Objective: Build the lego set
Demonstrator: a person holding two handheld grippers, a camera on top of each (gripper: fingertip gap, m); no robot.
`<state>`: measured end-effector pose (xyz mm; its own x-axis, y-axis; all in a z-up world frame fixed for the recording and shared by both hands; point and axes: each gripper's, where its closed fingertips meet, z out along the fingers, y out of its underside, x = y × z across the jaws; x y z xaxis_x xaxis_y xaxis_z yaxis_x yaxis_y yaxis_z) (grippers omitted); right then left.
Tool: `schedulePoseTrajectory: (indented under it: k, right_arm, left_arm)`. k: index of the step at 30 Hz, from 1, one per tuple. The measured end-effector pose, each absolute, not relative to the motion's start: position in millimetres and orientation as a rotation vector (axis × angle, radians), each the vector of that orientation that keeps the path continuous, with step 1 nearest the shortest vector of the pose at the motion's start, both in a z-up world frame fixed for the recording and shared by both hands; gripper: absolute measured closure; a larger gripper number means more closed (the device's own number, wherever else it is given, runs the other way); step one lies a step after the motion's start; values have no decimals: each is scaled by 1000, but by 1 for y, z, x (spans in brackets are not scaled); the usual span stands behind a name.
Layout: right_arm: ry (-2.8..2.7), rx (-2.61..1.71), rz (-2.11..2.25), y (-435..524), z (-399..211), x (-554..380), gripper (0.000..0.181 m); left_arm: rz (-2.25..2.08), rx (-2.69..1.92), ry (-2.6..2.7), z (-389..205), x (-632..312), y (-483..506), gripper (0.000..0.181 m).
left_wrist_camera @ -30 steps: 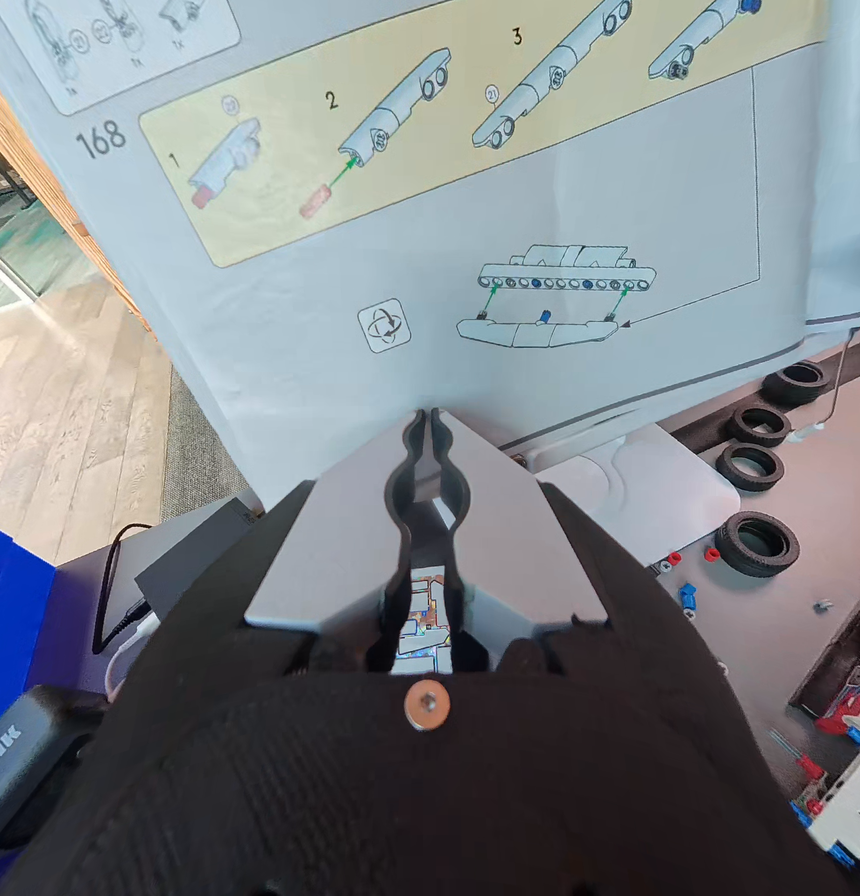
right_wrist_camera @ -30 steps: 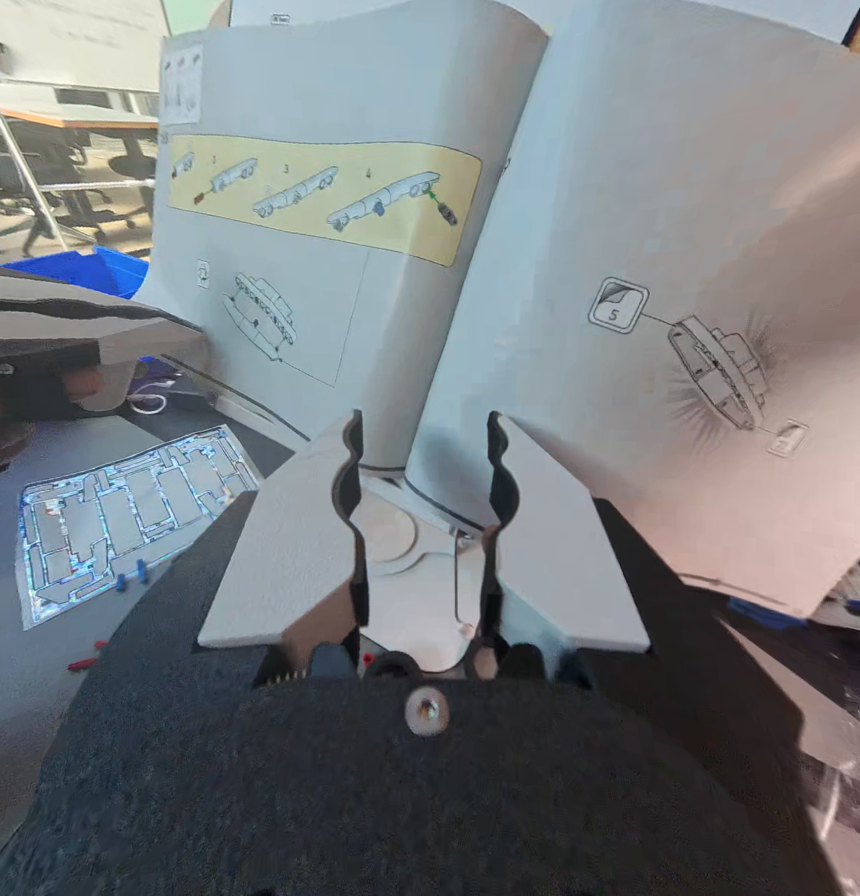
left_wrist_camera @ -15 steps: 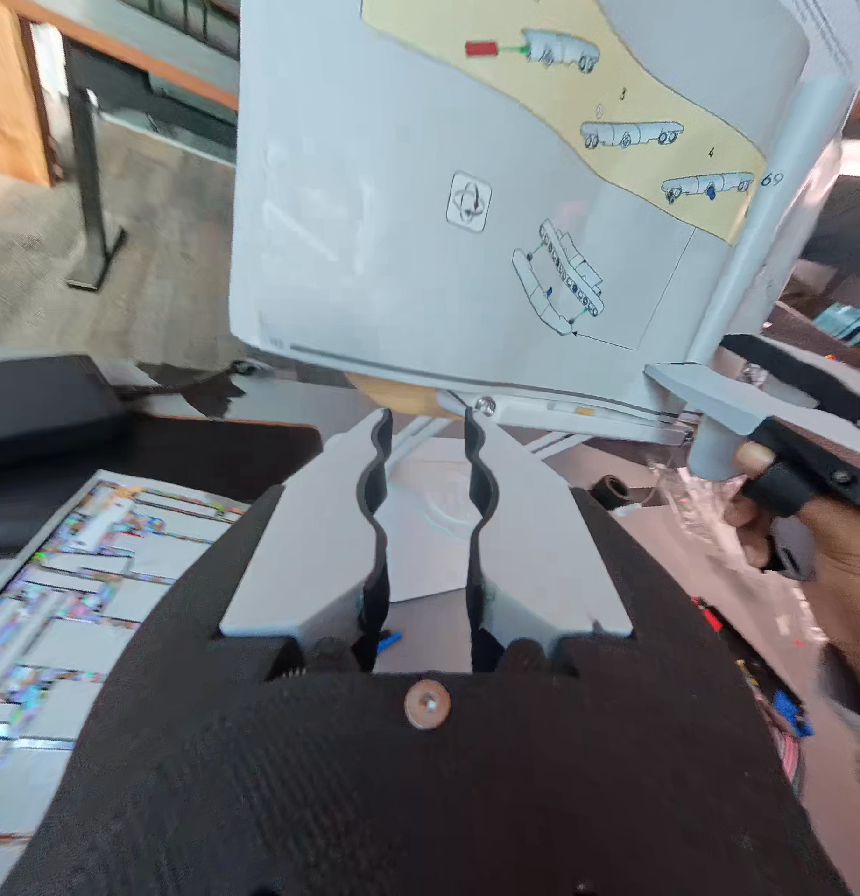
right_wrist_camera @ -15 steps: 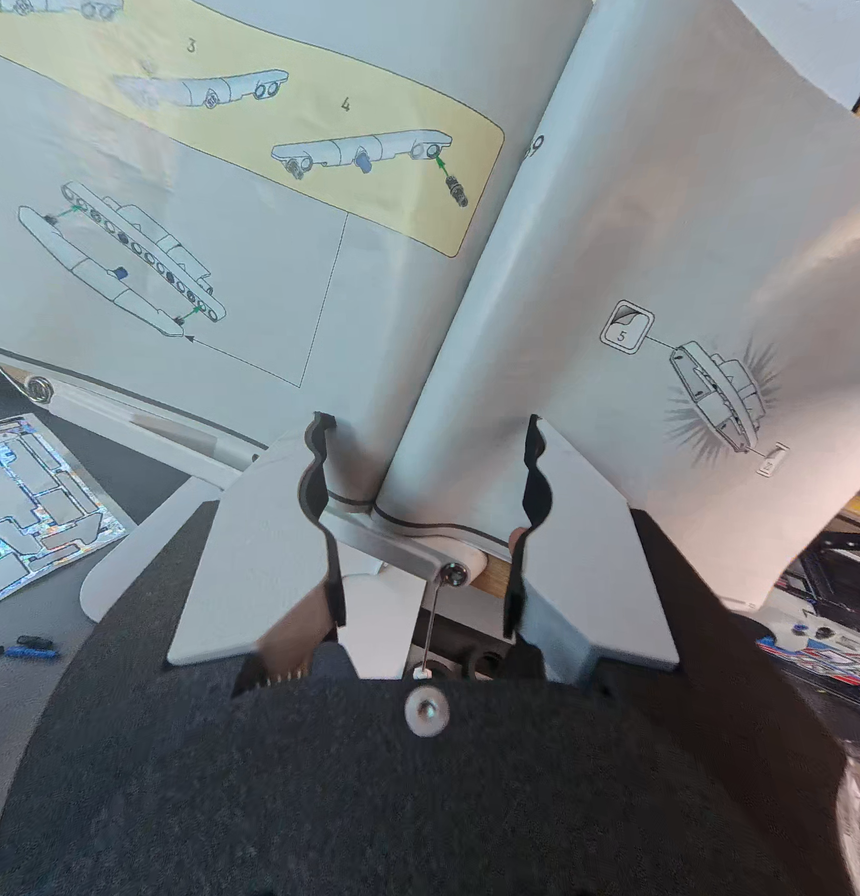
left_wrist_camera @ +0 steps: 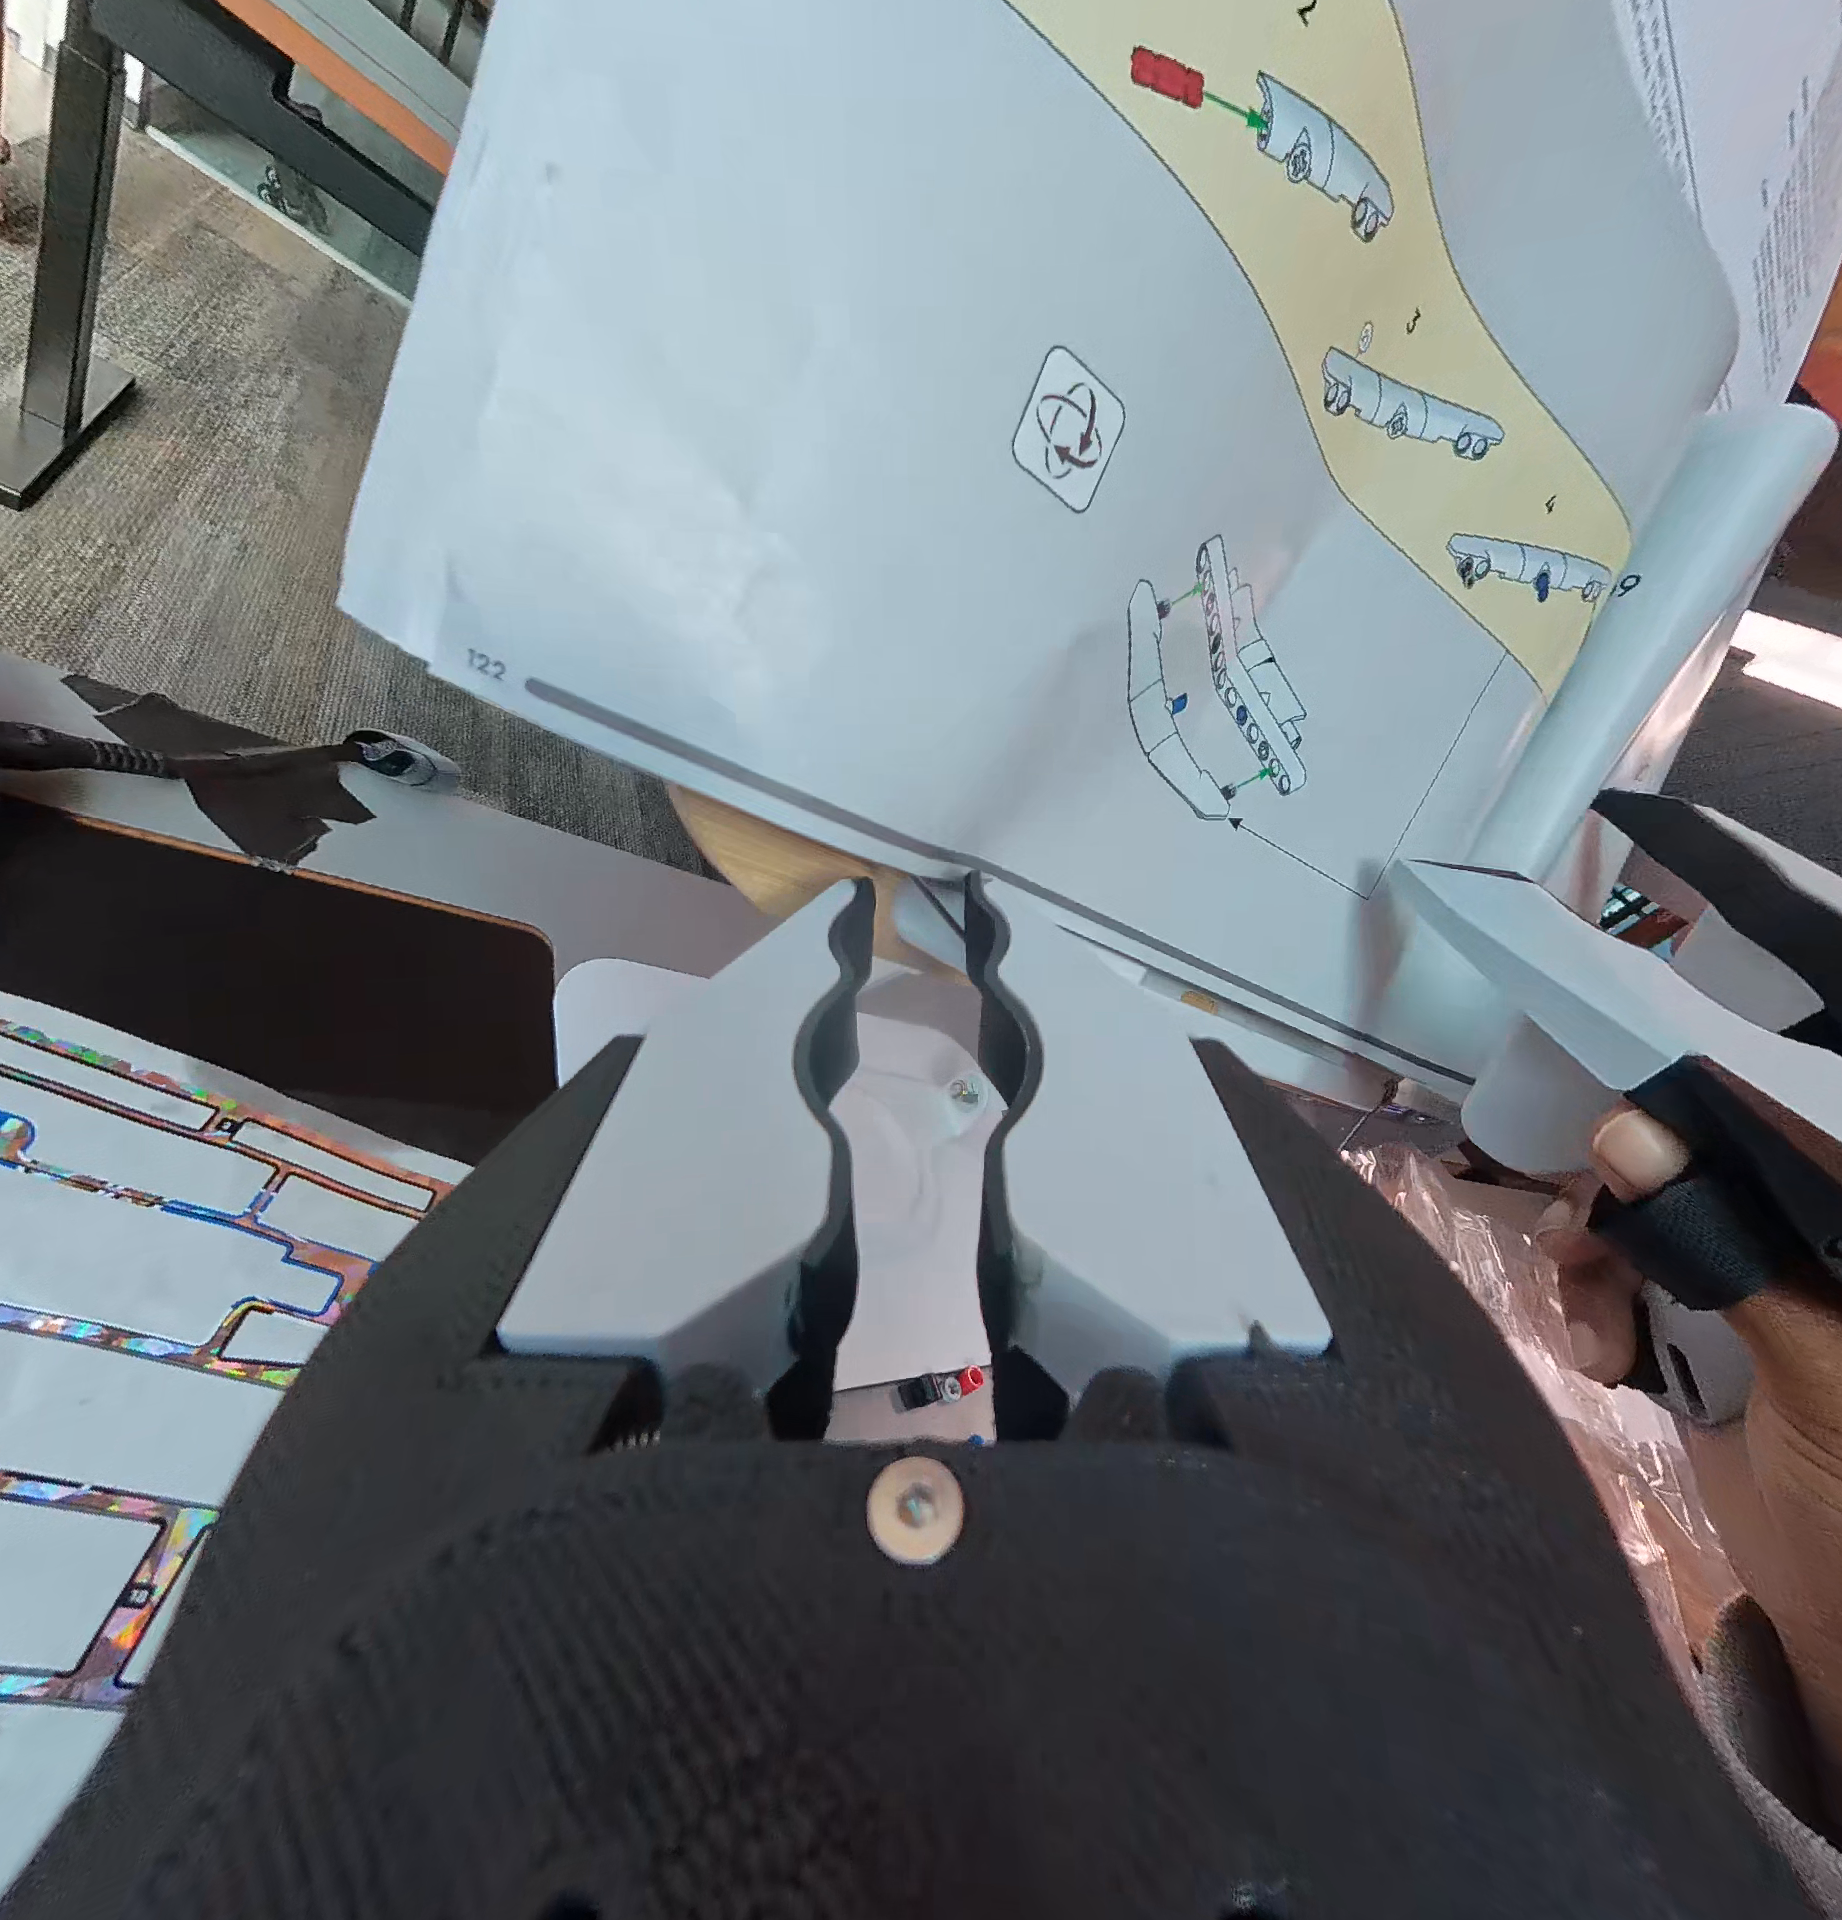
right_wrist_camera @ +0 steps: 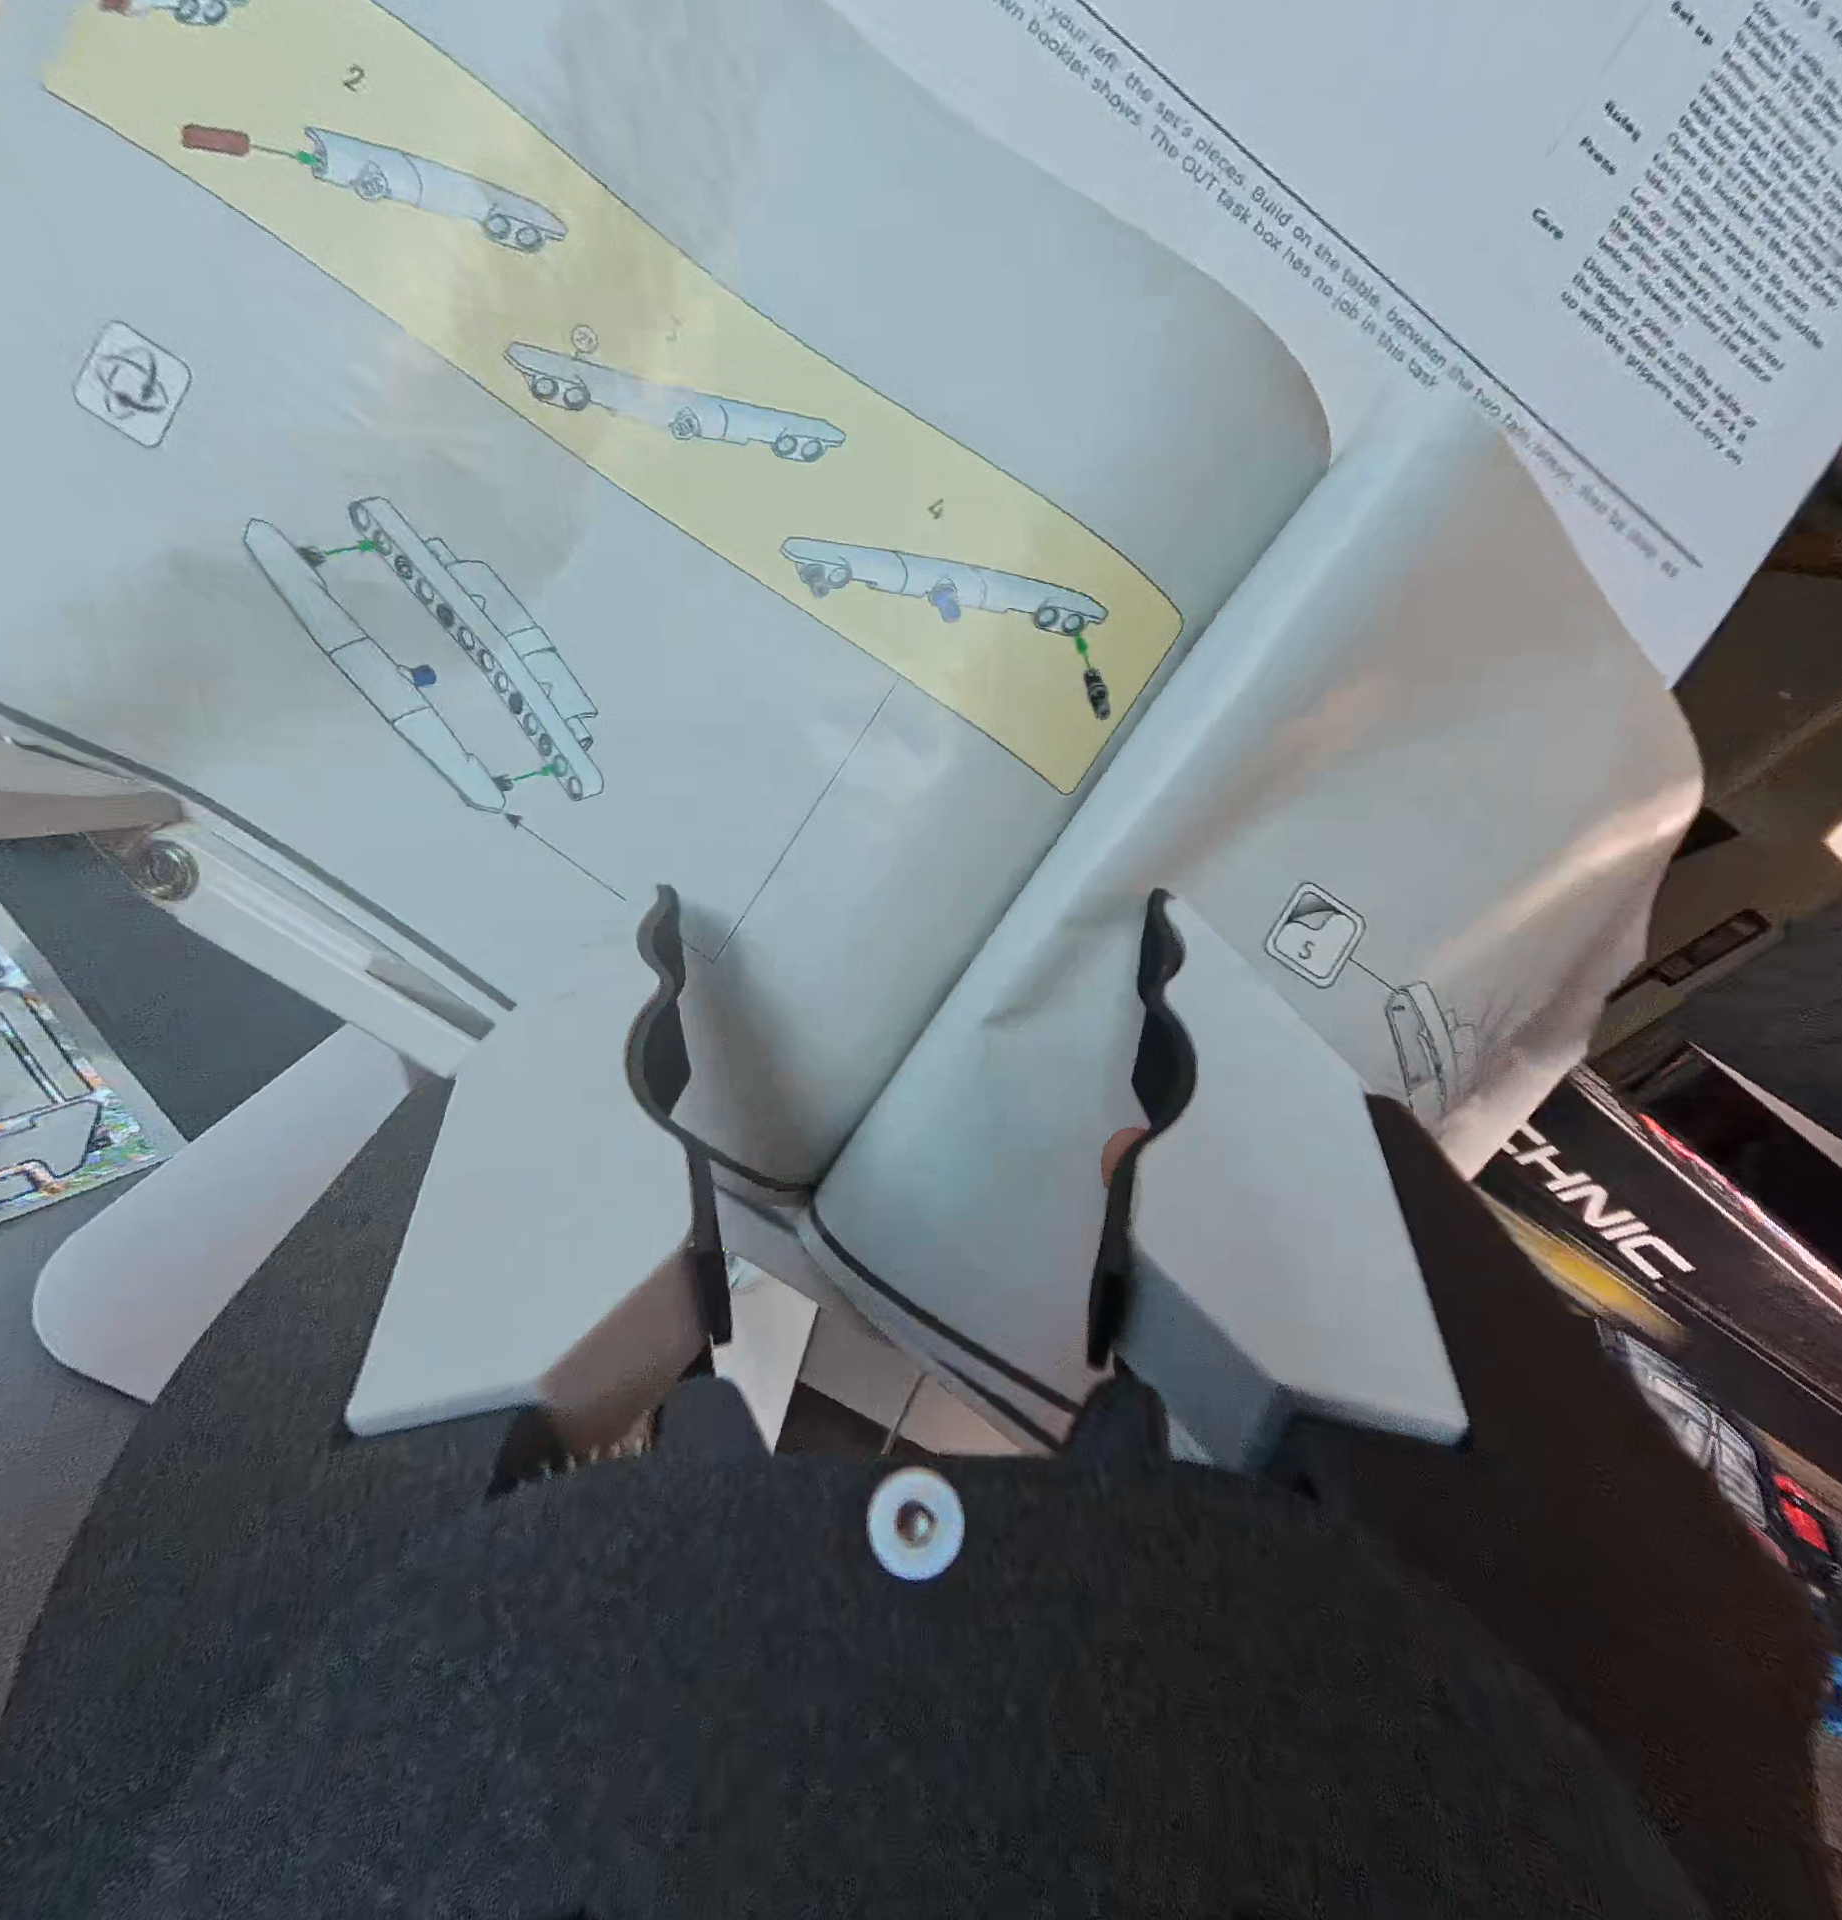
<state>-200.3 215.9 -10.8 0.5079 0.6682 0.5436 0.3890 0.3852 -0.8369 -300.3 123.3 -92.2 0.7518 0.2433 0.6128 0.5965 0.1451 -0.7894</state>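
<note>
The open instruction booklet [left_wrist_camera: 792, 416] stands on a white stand [left_wrist_camera: 896, 1143] in front of both grippers. My left gripper [left_wrist_camera: 915, 904] is open with a narrow gap, its tips just under the lower edge of the left page, holding nothing. My right gripper [right_wrist_camera: 909, 914] is open wide, with the booklet's fold [right_wrist_camera: 1000, 987] and the lower edge of its pages between the fingers, which are not closed on them. The right gripper also shows in the left wrist view [left_wrist_camera: 1623, 997], with a hand on it, at the booklet's lower right. A small red and black pin [left_wrist_camera: 938, 1387] lies on the stand's base.
A holographic sticker sheet [left_wrist_camera: 117, 1195] lies on the table to the left, also in the right wrist view [right_wrist_camera: 13, 1091]. A black set box [right_wrist_camera: 1623, 1226] is at the right. Clear plastic wrap [left_wrist_camera: 1499, 1247] lies under the right gripper. A printed sheet [right_wrist_camera: 1519, 208] hangs behind the booklet.
My left gripper has gone from shut to open and swung round to face the lower edge of the left page. My right gripper has moved closer to the booklet's fold and opened wider.
</note>
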Motion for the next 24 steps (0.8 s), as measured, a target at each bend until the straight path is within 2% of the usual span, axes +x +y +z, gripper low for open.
schedulePoseTrajectory:
  k: [1,8,14,17,22,24]
  right_arm:
    - [-1107,-1217,217,214,-13,-205,93]
    - [-1137,-1180,105,220,-17,-218,93]
    - [-1124,-1182,139,221,-18,-216,93]
    - [-1133,-1179,141,222,-19,-217,92]
    - [-1129,-1180,166,225,-19,-217,93]
    - [-1126,-1174,172,224,-19,-218,93]
  left_arm:
    - [-285,-1424,-734,-93,-300,122,165]
    - [-406,-1365,-817,-100,-300,118,165]
    - [-634,-1117,-913,-94,-299,114,177]
    - [-464,-1144,-847,-85,-296,111,179]
    - [157,-1453,-476,-70,-287,121,180]
    - [244,-1523,-406,-71,-287,121,179]
